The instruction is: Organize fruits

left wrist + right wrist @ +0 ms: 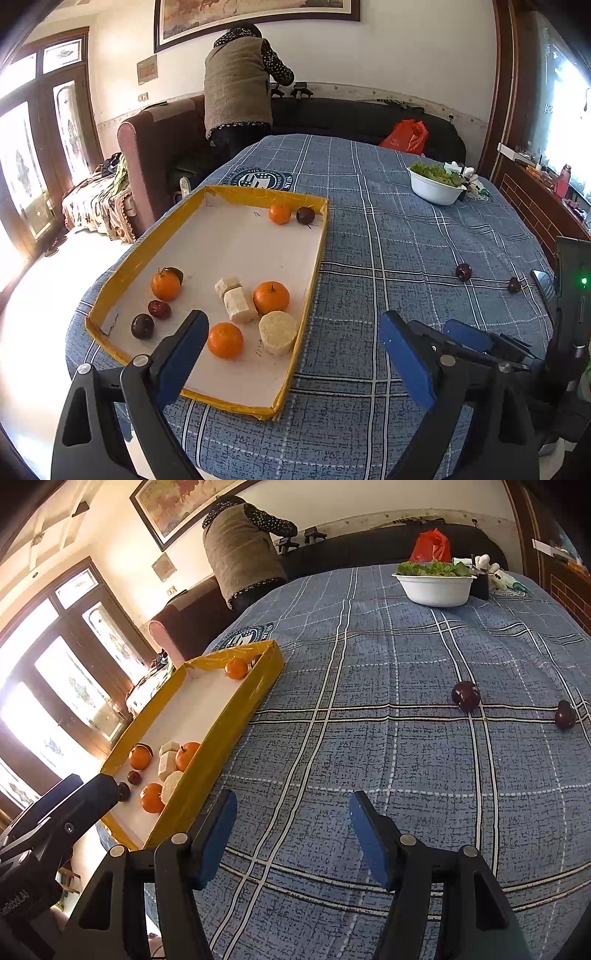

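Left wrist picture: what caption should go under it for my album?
Open left gripper above a yellow tray holding oranges and plums; two plums wait on the blue tablecloth.

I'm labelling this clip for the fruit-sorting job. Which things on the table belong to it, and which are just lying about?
Belongs to the job:
- yellow-rimmed tray
- oranges in the tray
- dark fruits in the tray
- two dark fruits loose on the cloth

Just lying about:
- white bowl of greens
- pale blocks in the tray
- red bag on the sofa
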Action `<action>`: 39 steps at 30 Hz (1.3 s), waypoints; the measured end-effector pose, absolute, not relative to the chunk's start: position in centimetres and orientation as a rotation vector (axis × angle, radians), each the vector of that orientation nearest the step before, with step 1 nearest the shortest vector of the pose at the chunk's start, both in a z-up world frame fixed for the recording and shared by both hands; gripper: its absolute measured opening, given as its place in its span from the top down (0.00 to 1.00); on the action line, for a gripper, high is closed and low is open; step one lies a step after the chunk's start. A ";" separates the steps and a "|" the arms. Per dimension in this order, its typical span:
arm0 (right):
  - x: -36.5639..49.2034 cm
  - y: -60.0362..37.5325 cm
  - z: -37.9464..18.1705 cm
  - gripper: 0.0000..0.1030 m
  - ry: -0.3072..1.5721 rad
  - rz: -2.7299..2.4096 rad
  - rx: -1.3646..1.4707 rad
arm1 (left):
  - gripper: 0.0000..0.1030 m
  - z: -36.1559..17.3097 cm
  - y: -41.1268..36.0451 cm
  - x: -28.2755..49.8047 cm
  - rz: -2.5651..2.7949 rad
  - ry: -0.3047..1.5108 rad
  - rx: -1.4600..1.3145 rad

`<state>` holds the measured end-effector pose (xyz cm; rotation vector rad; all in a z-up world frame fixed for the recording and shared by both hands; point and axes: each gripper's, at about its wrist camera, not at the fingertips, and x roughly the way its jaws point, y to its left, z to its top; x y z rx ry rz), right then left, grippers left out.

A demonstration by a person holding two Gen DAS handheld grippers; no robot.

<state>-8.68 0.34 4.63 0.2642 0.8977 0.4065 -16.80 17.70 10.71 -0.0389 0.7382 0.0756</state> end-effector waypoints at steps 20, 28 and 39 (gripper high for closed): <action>-2.3 -14.1 6.0 0.34 0.863 0.115 0.331 | 0.09 8.7 16.3 -15.2 -0.087 0.790 -0.122; 2.4 -10.5 2.3 0.45 0.973 0.135 0.231 | 0.09 8.0 16.6 -14.3 -0.075 0.825 -0.141; 1.0 -6.7 1.9 0.70 1.047 0.324 0.246 | 0.09 7.1 16.4 -13.6 -0.097 0.855 -0.156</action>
